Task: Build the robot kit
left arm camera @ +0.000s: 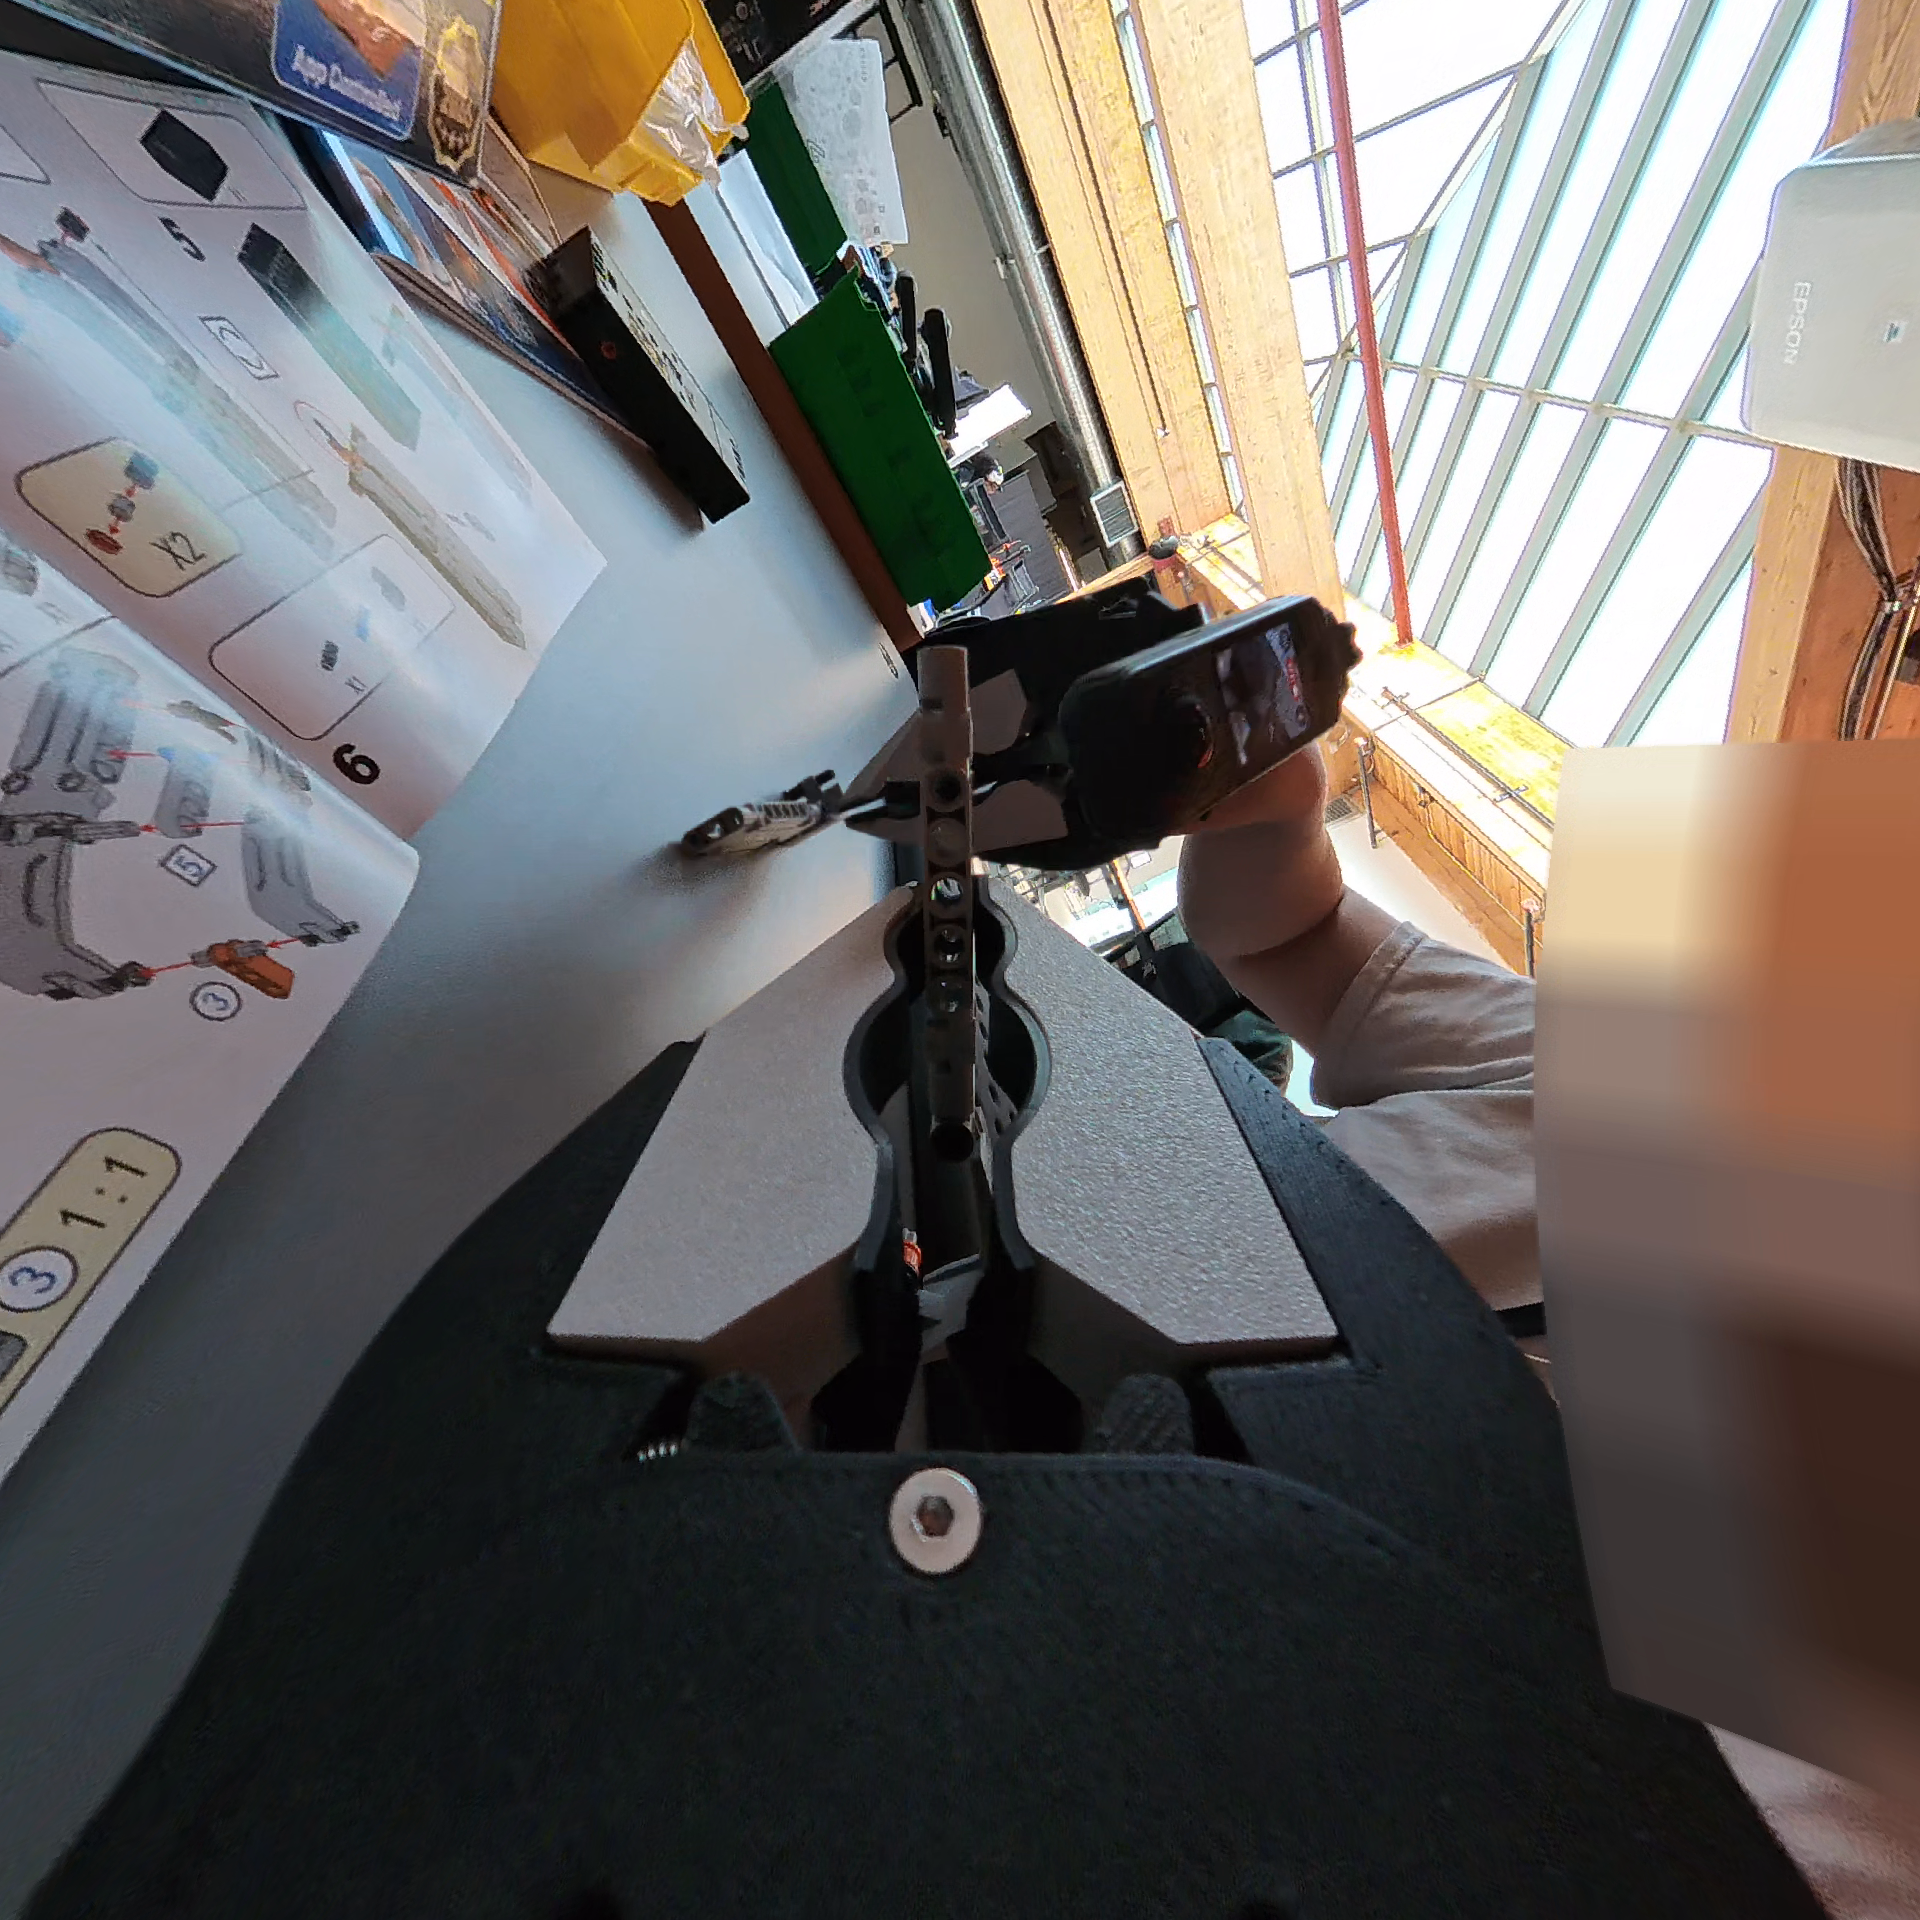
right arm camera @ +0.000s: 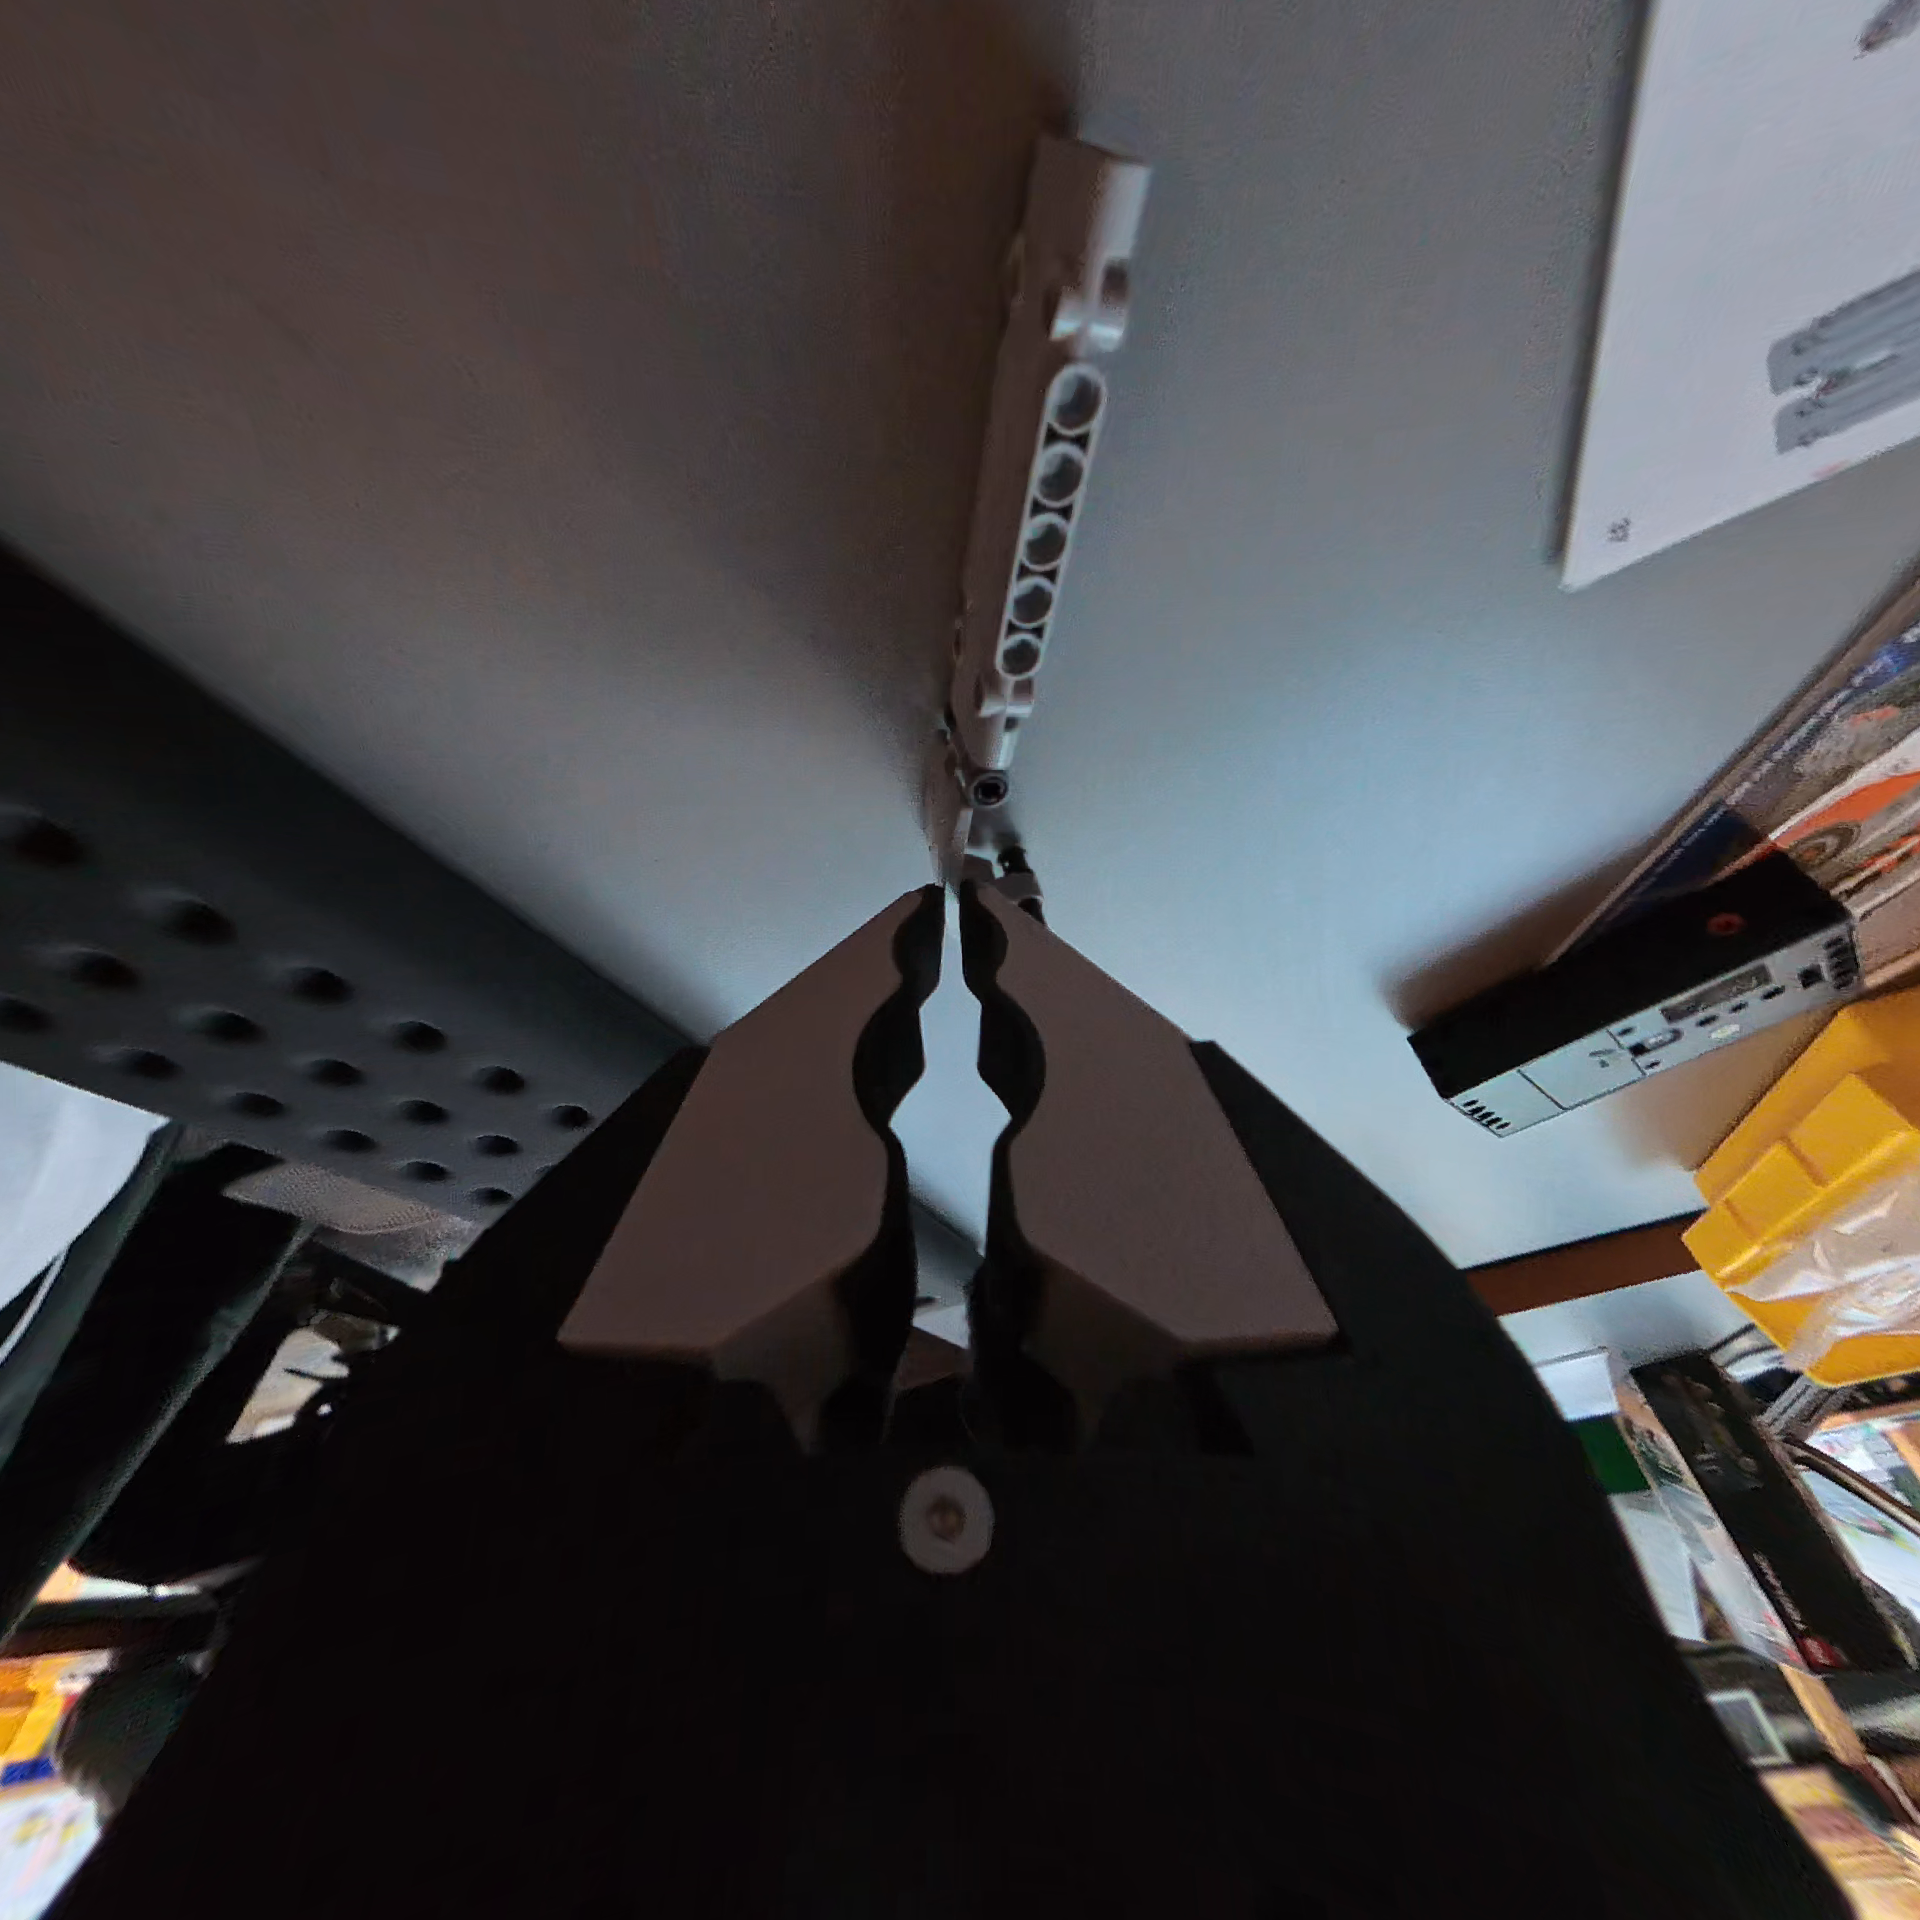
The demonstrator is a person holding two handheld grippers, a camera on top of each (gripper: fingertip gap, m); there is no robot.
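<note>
I see writing I won't read out. Open building booklet [left arm camera: 208, 520]: step numbers, small count marks, drawings. Dark toy box [left arm camera: 353, 62], top left: blue badge with white words. White projector [left arm camera: 1839, 301], top right: grey brand name. Black box [right arm camera: 1642, 997]: tiny marks, too small to read.

A dark grey beam [left arm camera: 948, 914] with a row of round holes stands upright at the centre of the left wrist view, clamped between the left gripper [left arm camera: 948, 935] fingers, its top end poking past their tips. A white beam [right arm camera: 1049, 499], also holed, lies flat on the grey table [right arm camera: 520, 416] in the upper centre of the right wrist view, black pins at its near end just at the nearly closed tips of the right gripper [right arm camera: 951, 899].
</note>
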